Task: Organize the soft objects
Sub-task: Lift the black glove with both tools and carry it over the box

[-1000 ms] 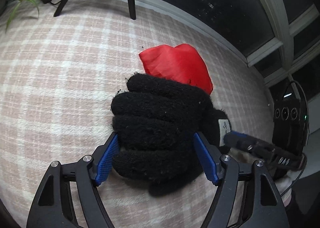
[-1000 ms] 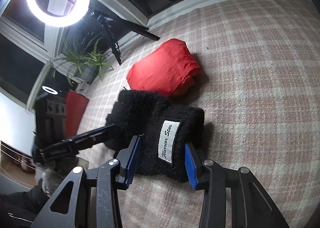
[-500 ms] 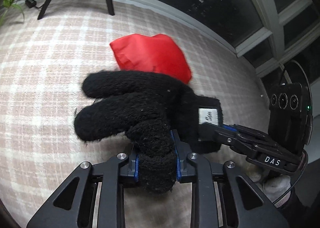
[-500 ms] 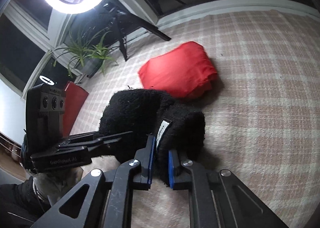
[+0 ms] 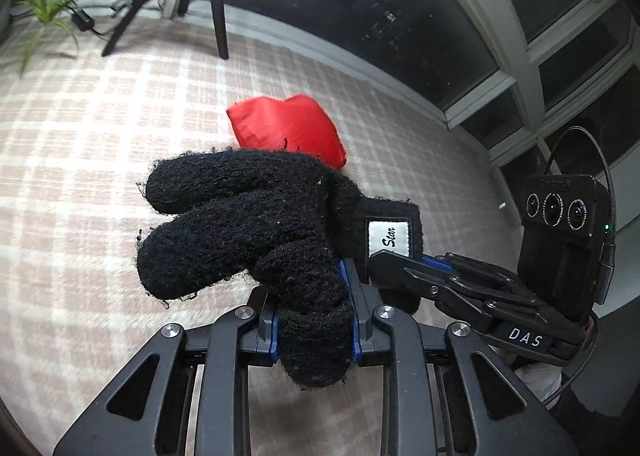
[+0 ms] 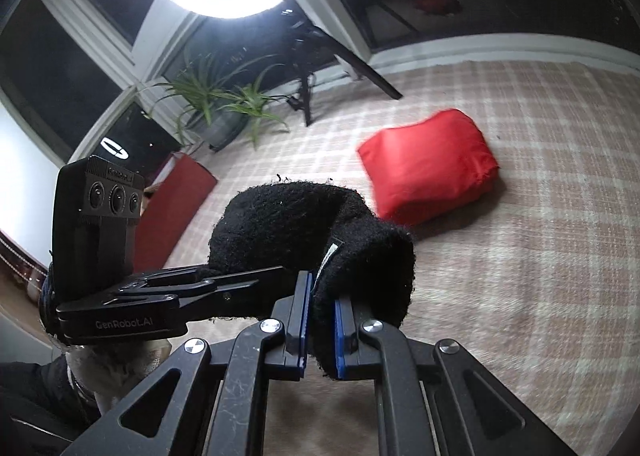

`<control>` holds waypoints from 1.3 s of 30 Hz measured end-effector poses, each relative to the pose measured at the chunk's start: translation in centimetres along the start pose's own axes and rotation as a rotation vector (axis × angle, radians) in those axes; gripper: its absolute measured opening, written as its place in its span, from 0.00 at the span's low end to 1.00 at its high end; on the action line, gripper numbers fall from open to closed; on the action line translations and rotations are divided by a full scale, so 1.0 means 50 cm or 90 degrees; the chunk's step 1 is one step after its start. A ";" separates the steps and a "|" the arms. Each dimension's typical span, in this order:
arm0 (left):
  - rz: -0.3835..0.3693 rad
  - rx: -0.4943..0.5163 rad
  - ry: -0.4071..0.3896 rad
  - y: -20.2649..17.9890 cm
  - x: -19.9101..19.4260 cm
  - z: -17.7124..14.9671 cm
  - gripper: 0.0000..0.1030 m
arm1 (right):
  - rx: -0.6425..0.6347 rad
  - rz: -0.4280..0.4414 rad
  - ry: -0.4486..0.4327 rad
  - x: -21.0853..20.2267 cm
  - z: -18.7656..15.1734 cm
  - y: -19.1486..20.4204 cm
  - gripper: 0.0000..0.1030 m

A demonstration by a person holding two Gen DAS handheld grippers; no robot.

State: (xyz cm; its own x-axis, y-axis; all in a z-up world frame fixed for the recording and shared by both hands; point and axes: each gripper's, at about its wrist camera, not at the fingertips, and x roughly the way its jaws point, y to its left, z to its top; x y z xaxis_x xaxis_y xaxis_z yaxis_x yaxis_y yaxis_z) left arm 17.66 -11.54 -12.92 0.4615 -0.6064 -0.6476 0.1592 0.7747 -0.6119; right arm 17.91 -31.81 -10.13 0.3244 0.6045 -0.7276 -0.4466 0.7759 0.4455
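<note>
Glove (image 5: 248,223) in both tongs: our left gripper (image 5: 314,330) pinches a finger of it, our right gripper (image 6: 320,330) pinches the cuff. We judge it lifted clear of the blanket (image 5: 80,159), red pouch (image 6: 428,167) lying just beyond. Next move: carry and lay it flat. Open room near and left; window wall far.

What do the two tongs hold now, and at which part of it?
Both hold one fuzzy black knitted glove. The left tongs pinch one glove finger near its tip. The right tongs pinch the cuff edge beside the white label.
</note>
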 end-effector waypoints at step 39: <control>0.080 -0.129 -0.257 0.324 -0.555 -0.124 0.22 | -0.307 0.060 0.000 0.183 0.040 0.656 0.09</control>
State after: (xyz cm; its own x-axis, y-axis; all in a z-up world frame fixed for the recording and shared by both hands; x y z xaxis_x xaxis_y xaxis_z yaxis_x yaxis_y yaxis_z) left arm 2.01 16.73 -7.69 0.7758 -0.3599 -0.5183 -0.0750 0.7630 -0.6420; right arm 7.90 -0.44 -1.14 0.2637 0.6680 -0.6959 -0.8090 0.5460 0.2176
